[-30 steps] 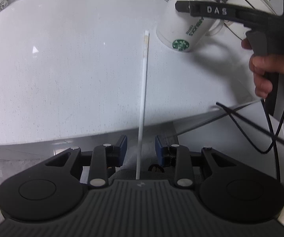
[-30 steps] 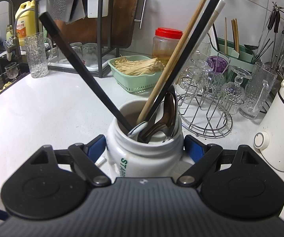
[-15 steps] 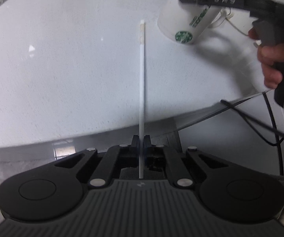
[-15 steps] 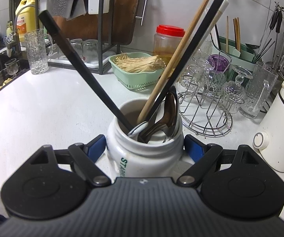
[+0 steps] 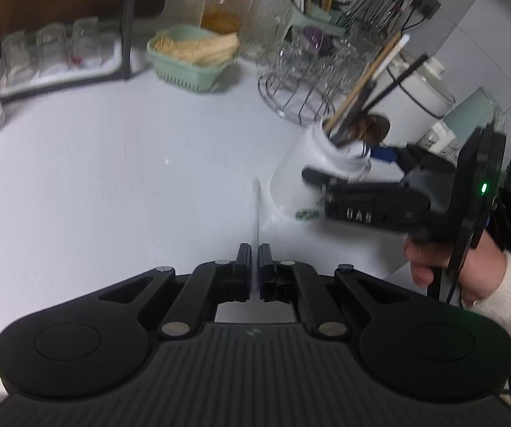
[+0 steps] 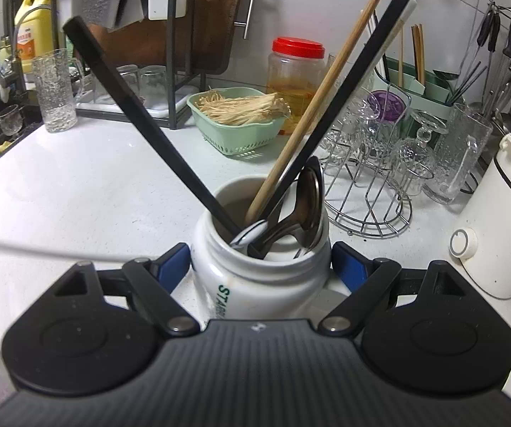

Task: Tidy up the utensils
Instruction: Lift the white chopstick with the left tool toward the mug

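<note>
My left gripper (image 5: 254,249) is shut on a thin white chopstick (image 5: 256,213) that points forward above the white counter, its tip just left of the mug. In the right wrist view the same chopstick (image 6: 52,253) shows as a blurred line at the left. My right gripper (image 6: 259,263) is shut on a white Starbucks mug (image 6: 255,281), also seen in the left wrist view (image 5: 301,174). The mug holds two black chopsticks (image 6: 141,121), a wooden chopstick (image 6: 312,114), a white chopstick and metal spoons (image 6: 305,210).
Behind the mug stand a wire glass rack (image 6: 380,163), a green basket (image 6: 237,121), a red-lidded jar (image 6: 296,67), a black dish rack (image 6: 141,82), a tall glass (image 6: 54,96) and a white cooker (image 6: 501,227) at right. The counter edge runs at front left.
My left gripper shut on the white chopstick and lifted it off the counter, swinging up and toward the mug. My right gripper has held the mug in place.
</note>
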Available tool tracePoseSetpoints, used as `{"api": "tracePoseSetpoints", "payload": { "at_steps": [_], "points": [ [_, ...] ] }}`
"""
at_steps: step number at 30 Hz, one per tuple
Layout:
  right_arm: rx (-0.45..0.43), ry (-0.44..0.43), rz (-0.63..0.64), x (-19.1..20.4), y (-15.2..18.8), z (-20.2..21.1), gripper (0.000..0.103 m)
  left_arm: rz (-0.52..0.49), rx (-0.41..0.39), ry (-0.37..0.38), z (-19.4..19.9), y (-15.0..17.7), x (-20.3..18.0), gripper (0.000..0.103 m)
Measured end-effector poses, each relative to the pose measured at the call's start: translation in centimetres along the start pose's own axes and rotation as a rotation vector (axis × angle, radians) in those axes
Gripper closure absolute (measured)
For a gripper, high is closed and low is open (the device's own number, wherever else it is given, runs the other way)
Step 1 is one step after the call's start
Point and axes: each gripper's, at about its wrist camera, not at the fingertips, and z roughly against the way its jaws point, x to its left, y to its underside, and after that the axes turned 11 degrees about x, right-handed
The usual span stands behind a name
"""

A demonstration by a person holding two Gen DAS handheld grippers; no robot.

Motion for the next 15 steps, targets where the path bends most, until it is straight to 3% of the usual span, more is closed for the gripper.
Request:
{"api": "tracePoseSetpoints", "payload": {
  "at_steps": [7,15],
  "points": [
    [0.014,0.031,-0.010,0.6,-0.2,-0.2,0.014,-0.063,-0.059,-0.032,1.7,-3.6,0.0,0.098],
    [0.012,0.041,0.013,0.8,-0.1,-0.2,0.013,-0.048,-0.116,-0.071,1.1,-5.5,-1.1,0.098]
  ]
}}
